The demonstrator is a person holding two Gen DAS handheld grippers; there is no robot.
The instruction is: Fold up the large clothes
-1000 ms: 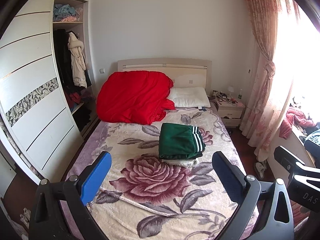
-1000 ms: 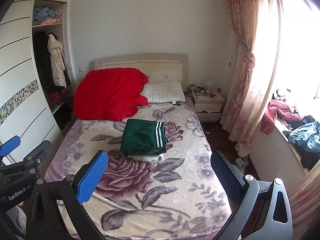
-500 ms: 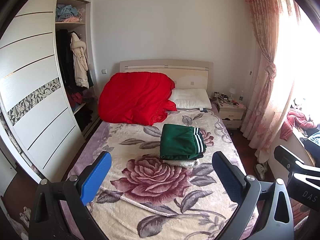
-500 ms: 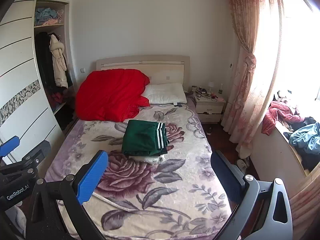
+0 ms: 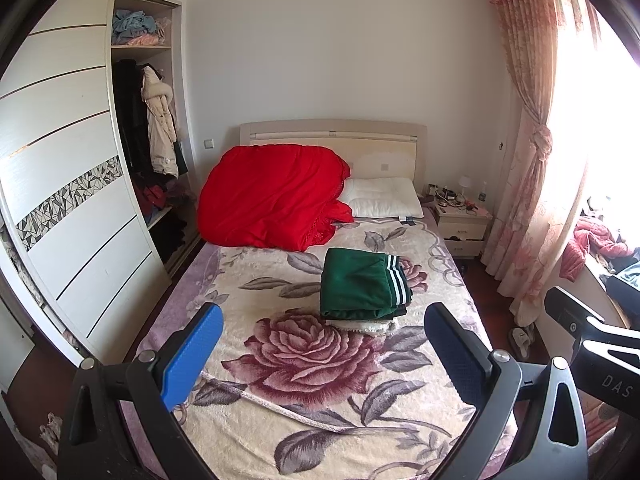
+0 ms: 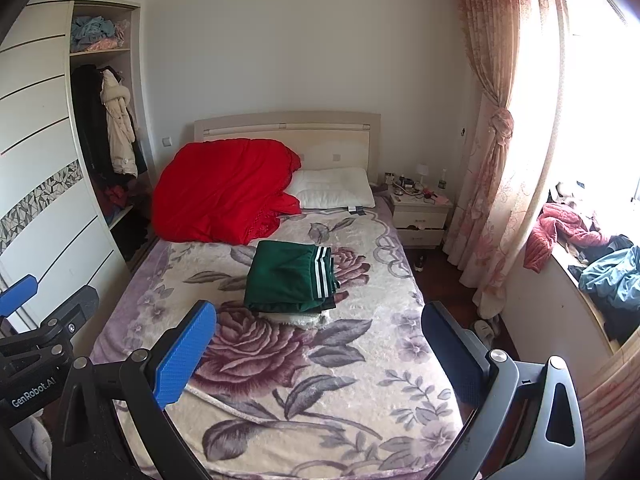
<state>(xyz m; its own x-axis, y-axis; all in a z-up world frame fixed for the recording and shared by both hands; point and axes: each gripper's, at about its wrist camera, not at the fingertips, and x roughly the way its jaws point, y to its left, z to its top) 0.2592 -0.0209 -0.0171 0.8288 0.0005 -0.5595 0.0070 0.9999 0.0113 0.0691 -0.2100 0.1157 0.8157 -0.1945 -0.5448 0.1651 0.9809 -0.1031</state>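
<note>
With your left gripper [image 5: 320,354] and right gripper [image 6: 318,354] both spread apart and empty, the folded green striped garment [image 5: 362,286] lies well ahead on the floral blanket [image 5: 312,360], so fetch another from the heap of clothes on the window ledge [image 6: 592,256] right of the right claw.

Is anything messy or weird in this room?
Yes. The nightstand has a bottom drawer that hangs open and tilted. Clothes lie heaped on the window ledge. The red quilt is bunched against the headboard. The folded green garment on the bed looks tidy.
</note>
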